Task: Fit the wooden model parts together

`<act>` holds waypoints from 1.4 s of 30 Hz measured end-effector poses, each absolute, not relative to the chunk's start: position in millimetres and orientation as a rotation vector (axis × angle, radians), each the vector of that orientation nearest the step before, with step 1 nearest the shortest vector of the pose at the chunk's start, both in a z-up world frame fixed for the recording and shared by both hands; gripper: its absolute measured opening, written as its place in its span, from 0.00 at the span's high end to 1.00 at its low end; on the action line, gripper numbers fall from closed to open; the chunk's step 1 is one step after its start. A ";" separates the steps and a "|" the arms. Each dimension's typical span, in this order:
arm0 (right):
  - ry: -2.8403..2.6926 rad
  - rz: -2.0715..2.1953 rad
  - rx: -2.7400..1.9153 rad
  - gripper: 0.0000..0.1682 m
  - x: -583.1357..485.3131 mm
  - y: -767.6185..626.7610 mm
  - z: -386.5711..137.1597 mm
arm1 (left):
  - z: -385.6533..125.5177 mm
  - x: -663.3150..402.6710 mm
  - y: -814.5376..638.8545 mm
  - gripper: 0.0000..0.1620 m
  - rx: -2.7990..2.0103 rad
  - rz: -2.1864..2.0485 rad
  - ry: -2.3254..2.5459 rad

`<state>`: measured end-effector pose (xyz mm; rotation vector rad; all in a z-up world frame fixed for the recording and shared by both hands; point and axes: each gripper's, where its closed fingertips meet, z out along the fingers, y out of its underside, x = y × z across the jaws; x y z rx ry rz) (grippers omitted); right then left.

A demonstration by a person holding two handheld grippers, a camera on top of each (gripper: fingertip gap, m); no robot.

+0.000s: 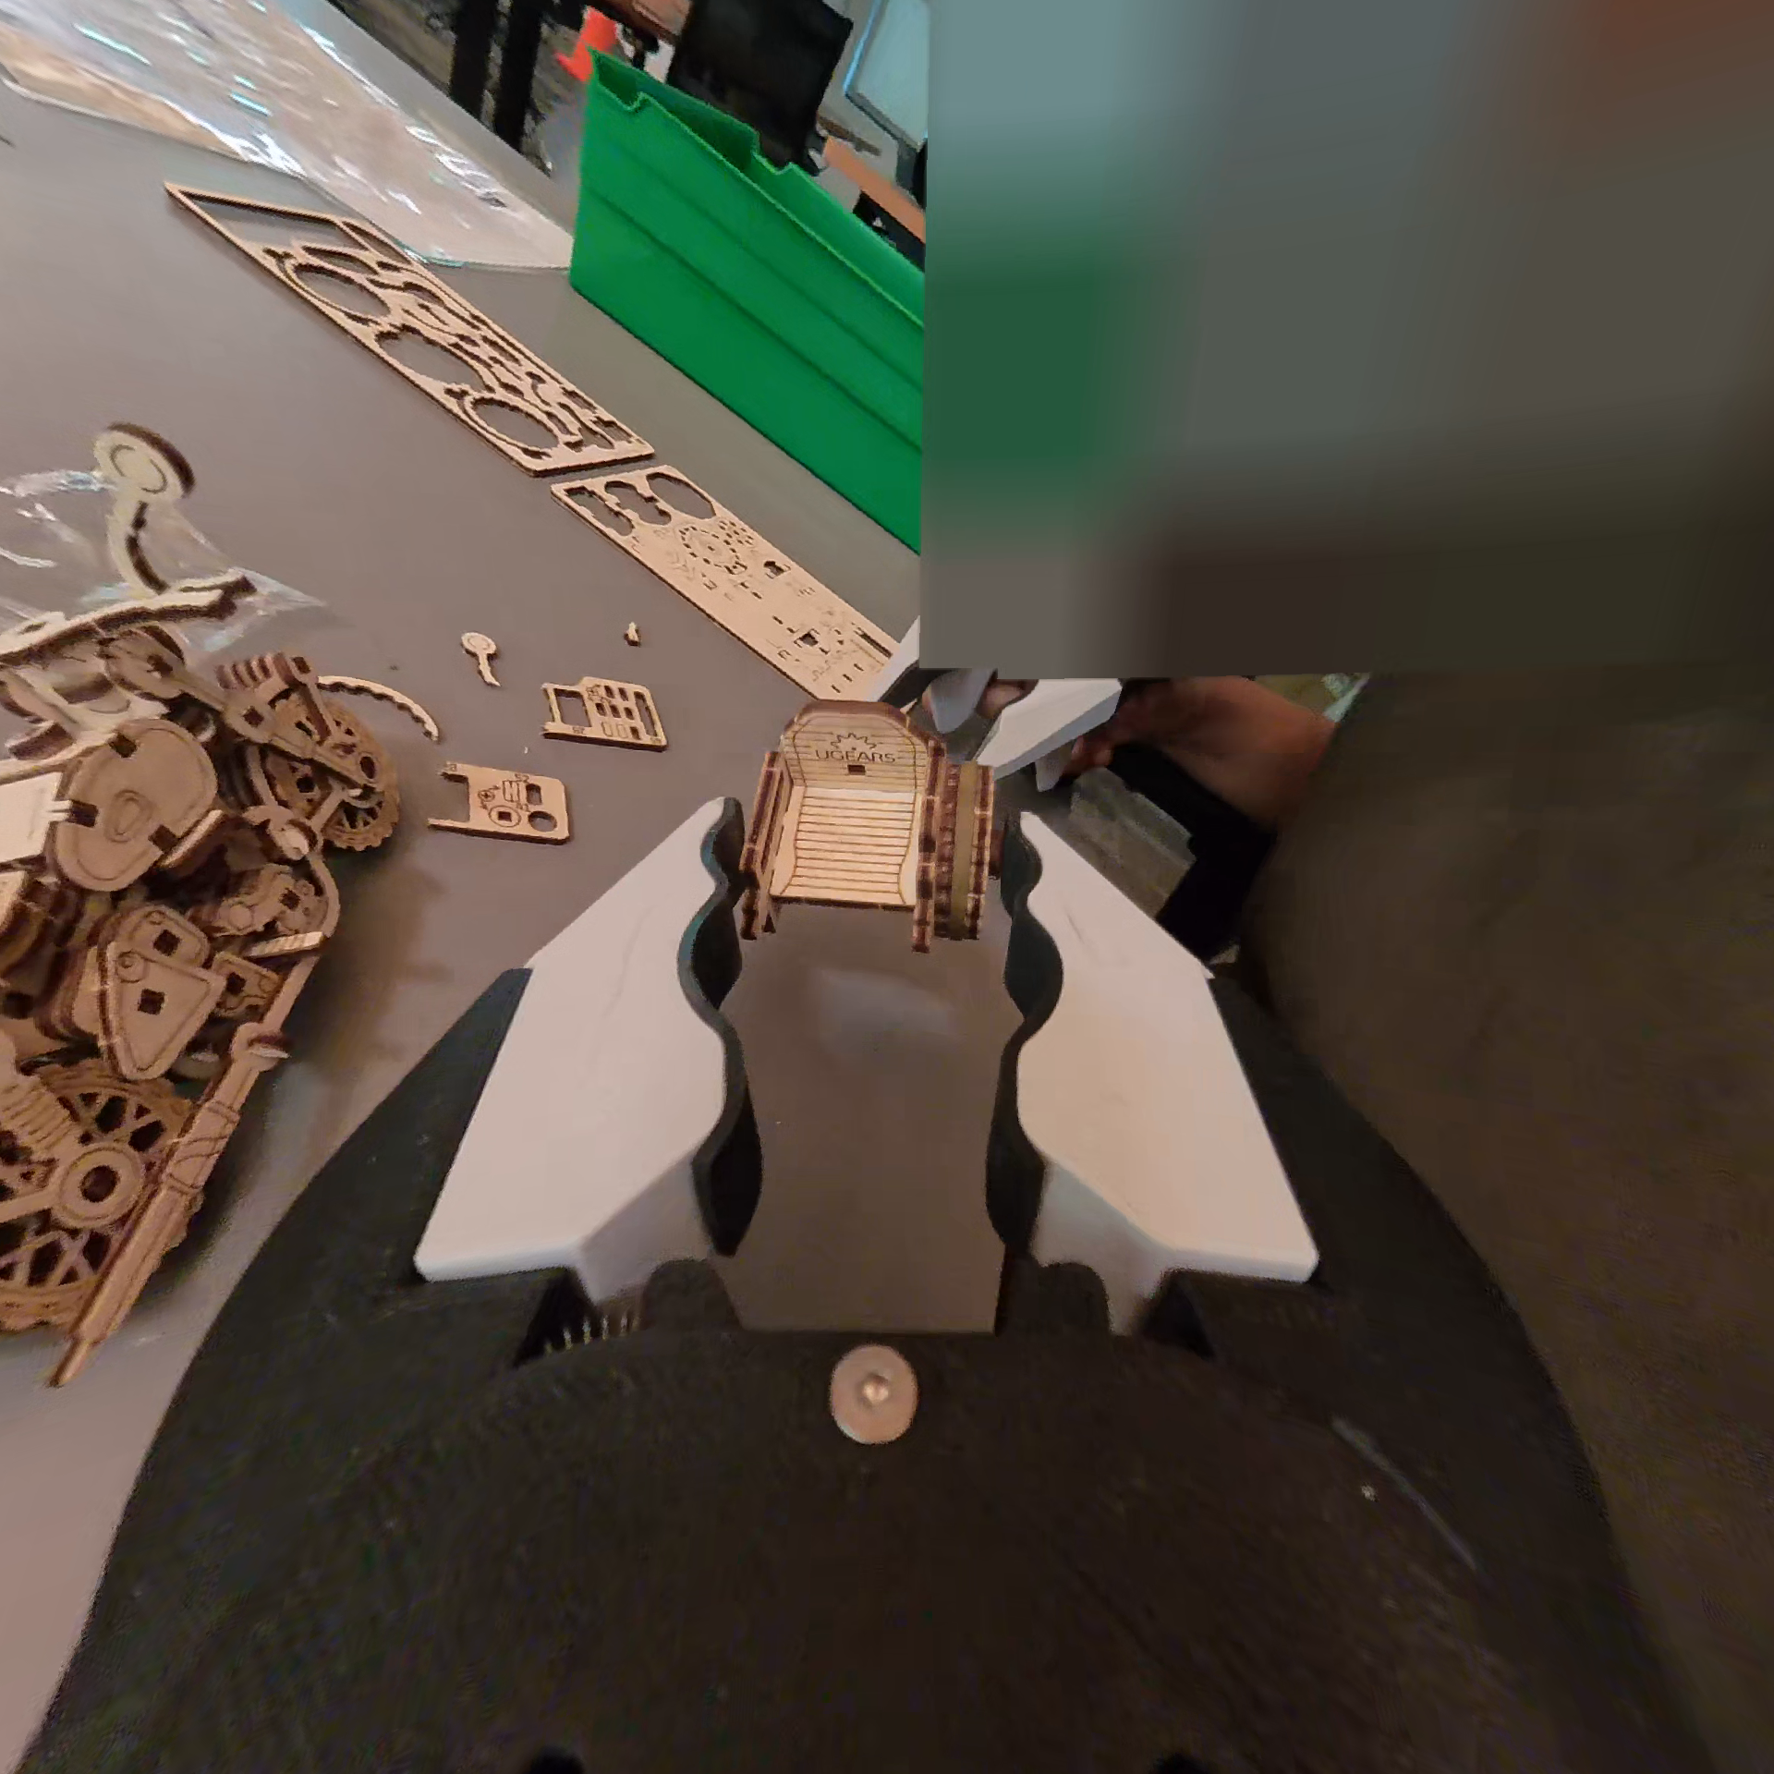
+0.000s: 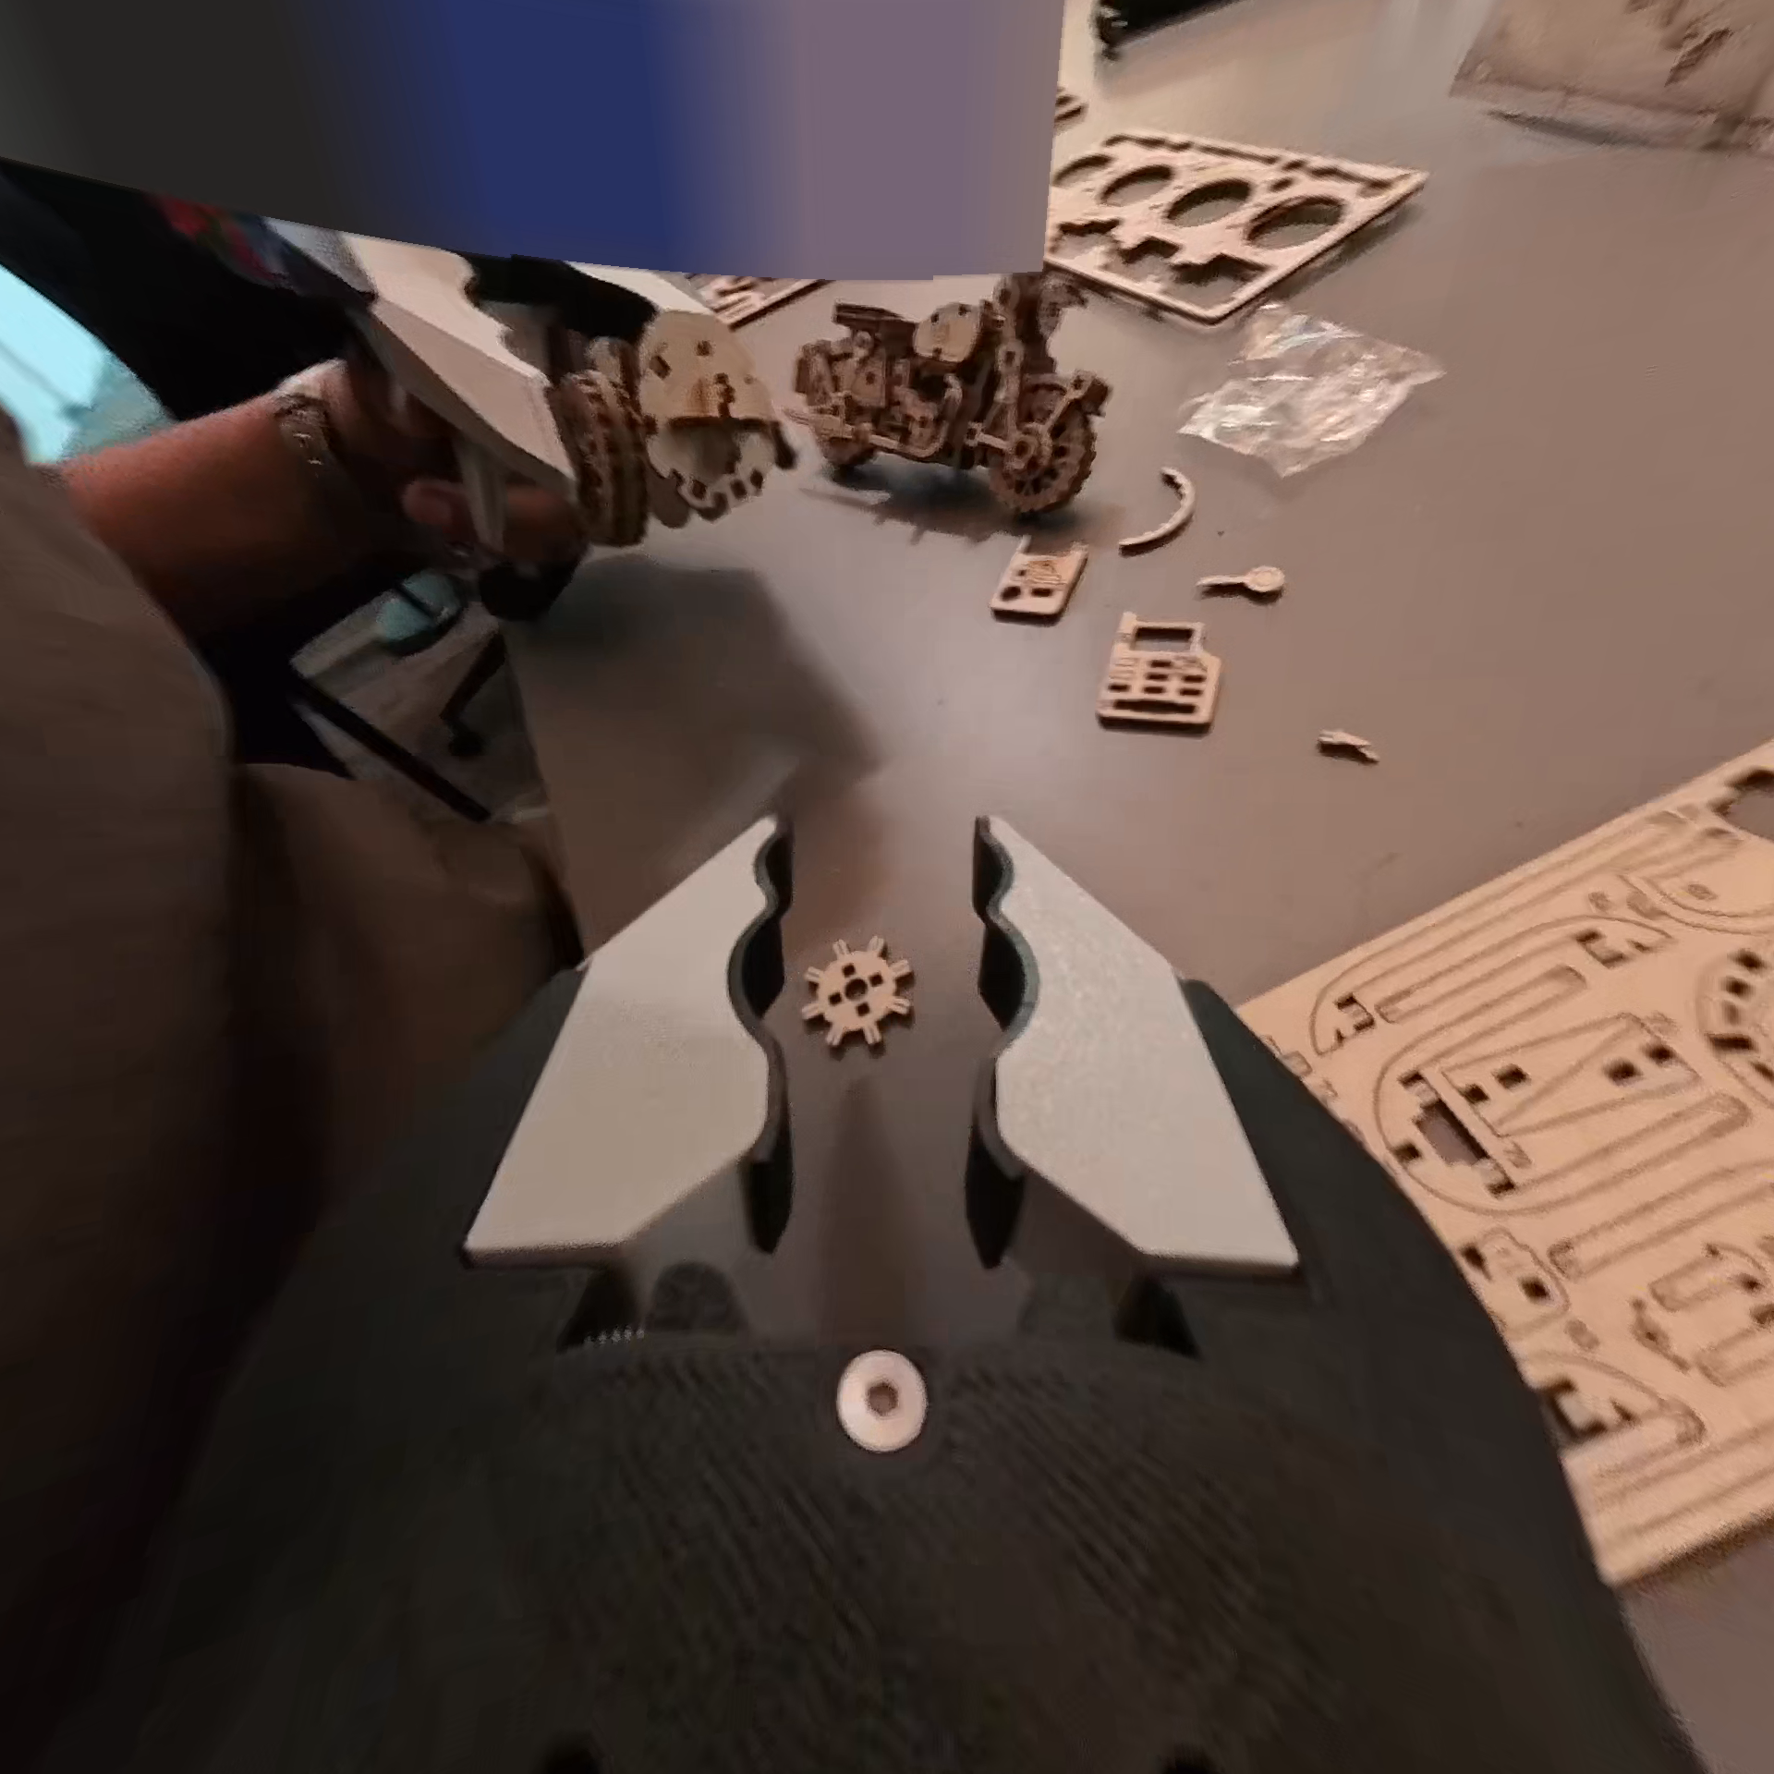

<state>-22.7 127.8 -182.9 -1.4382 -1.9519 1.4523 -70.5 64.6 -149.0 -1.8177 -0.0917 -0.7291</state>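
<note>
My left gripper is shut on a small wooden seat-and-wheel assembly and holds it above the grey table. The same gripper and assembly show at the upper left of the right wrist view, near the wooden motorcycle model that stands on the table. My right gripper is open and low over the table. A small wooden gear lies flat between its fingers, touching neither. The motorcycle model fills the left edge of the left wrist view.
Loose flat parts lie right of the motorcycle. Punched-out wooden sheets lie at the back and at the right. A crumpled plastic bag and a green bin stand farther off. A person's hand holds the left gripper. Tip to tip, the grippers are about 10 cm apart.
</note>
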 end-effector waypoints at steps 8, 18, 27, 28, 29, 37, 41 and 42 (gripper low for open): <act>-1.889 1.837 -1.603 0.78 -21.3 129.0 -172.1 | -165.2 -75.2 67.2 0.68 -1.890 -0.747 -0.129; -2.000 1.763 -1.574 0.79 -18.8 118.5 -180.4 | -170.0 -68.5 77.5 0.68 -1.894 -0.871 -0.187; -1.958 1.781 -1.583 0.80 -21.7 123.5 -177.6 | -173.3 -72.6 78.6 0.68 -1.902 -0.891 -0.228; -1.957 1.782 -1.585 0.80 -22.0 123.7 -177.8 | -174.0 -72.4 78.8 0.68 -1.906 -0.890 -0.229; -1.955 1.783 -1.587 0.80 -22.4 124.0 -177.7 | -174.6 -72.5 78.9 0.68 -1.910 -0.890 -0.231; -1.942 1.789 -1.596 0.80 -23.6 125.7 -177.4 | -175.4 -73.7 79.2 0.68 -1.911 -0.898 -0.243; -1.939 1.790 -1.602 0.80 -23.9 126.2 -177.6 | -175.9 -72.7 79.2 0.68 -1.917 -0.899 -0.238; -1.938 1.790 -1.601 0.80 -23.8 126.2 -177.4 | -176.2 -72.8 79.3 0.68 -1.918 -0.900 -0.239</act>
